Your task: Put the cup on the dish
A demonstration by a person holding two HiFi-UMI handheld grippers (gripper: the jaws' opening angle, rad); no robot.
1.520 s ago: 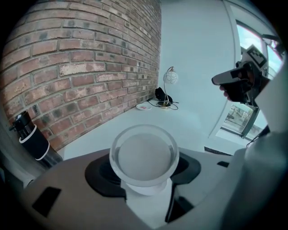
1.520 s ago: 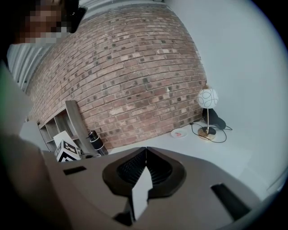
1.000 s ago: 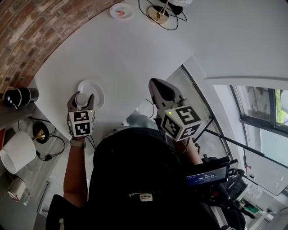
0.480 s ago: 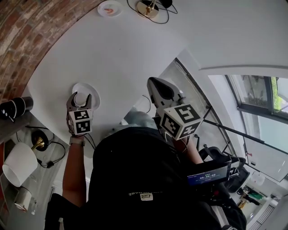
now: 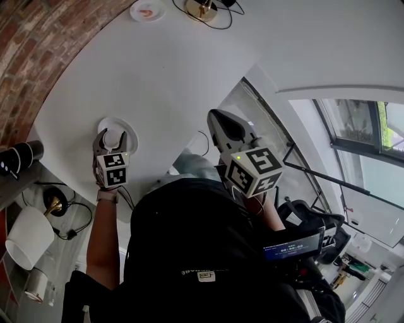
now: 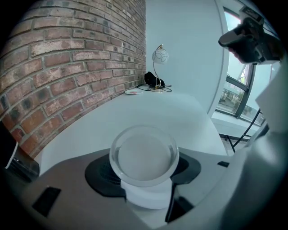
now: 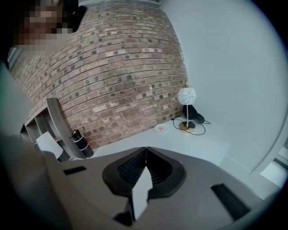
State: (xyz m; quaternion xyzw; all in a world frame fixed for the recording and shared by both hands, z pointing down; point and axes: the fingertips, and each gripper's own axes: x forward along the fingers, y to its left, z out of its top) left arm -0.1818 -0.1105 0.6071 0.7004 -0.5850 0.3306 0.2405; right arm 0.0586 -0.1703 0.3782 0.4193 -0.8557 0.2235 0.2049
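Note:
A pale round cup sits between the jaws of my left gripper, which is shut on it. In the left gripper view the cup fills the gap in my left gripper, mouth toward the camera. The white dish lies on the white table near its left edge. The cup stands over the dish's near part; whether it touches the dish I cannot tell. My right gripper hangs at the table's near right edge, shut and holding nothing; its jaws meet in the right gripper view.
A small plate with something red and a lamp base with a cable stand at the table's far end. A brick wall runs along the left. A black bottle and a white lampshade are at lower left.
The left gripper with the cup now stands more squarely over the dish than a second ago. The right gripper has held its place.

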